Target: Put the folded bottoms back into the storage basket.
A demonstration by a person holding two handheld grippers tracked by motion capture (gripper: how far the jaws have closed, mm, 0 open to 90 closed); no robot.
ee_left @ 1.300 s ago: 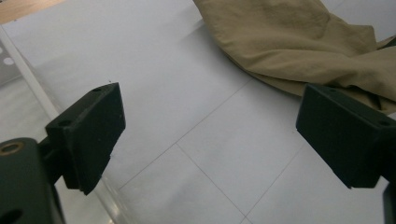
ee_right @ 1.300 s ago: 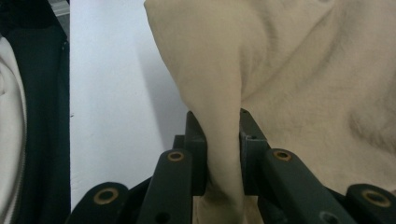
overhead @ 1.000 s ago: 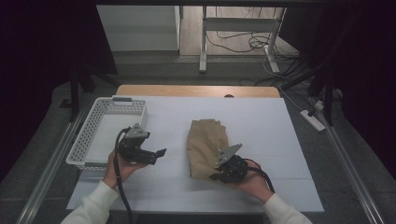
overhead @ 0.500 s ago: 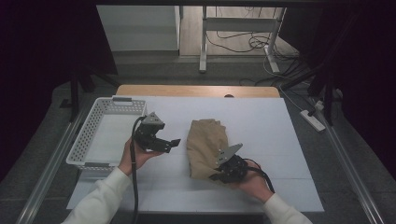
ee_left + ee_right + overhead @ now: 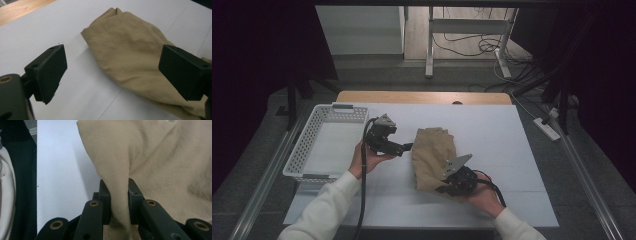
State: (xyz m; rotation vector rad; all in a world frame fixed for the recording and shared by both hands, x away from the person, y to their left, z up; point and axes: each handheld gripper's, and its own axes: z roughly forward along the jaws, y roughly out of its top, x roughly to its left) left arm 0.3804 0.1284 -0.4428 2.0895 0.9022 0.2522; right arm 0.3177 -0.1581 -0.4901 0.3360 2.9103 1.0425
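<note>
while right claw (image 5: 117,195) pinches cloth (image 5: 432,150), left claw (image 5: 112,72) gapes (empty).

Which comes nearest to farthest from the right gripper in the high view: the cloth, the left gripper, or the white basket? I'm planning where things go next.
1. Cloth: pinched in the right gripper, at the table's middle.
2. Left gripper: open, across the cloth at its left edge.
3. White basket: farthest, at the table's left edge.

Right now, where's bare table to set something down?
Bare: the right side beyond the cloth, and the far strip behind it. The basket is empty too. Crowded: mid-table, left tool at the cloth's edge, right tool gripping it.
</note>
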